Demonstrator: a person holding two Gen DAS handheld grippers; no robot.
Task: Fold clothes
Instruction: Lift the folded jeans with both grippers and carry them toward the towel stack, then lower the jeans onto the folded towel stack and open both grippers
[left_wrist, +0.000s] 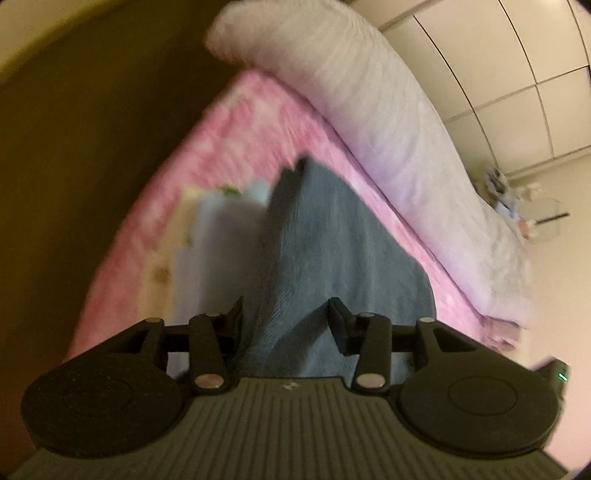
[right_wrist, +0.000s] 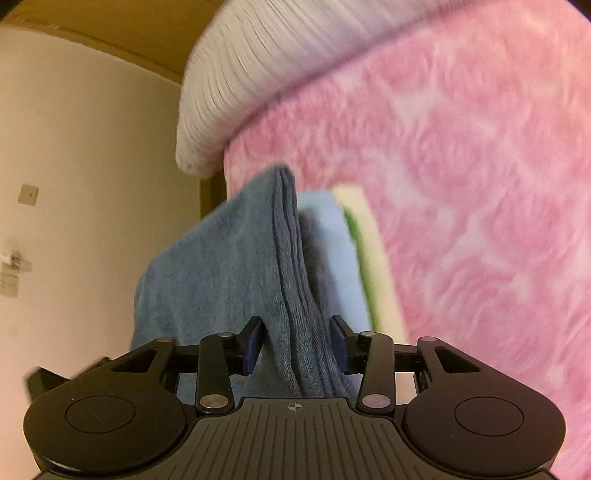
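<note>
A blue-grey folded cloth (left_wrist: 332, 240) hangs lifted over the pink bed cover (left_wrist: 236, 122). My left gripper (left_wrist: 286, 317) is shut on one thick edge of it, and the fabric fills the gap between the fingers. In the right wrist view the same blue-grey cloth (right_wrist: 229, 258) shows several stacked layers running up from my right gripper (right_wrist: 297, 341), which is shut on it. Beneath the cloth lies a pale blue garment (right_wrist: 332, 251) on a cream and green one (right_wrist: 369, 236). Both views are blurred by motion.
A white ribbed duvet (left_wrist: 369, 110) is rolled along the bed's far side. The pink bed cover (right_wrist: 461, 184) fills the right of the right wrist view. A cream wall (right_wrist: 92, 166) and white wardrobe doors (left_wrist: 498, 74) stand beyond, with small clutter on the floor (left_wrist: 517, 206).
</note>
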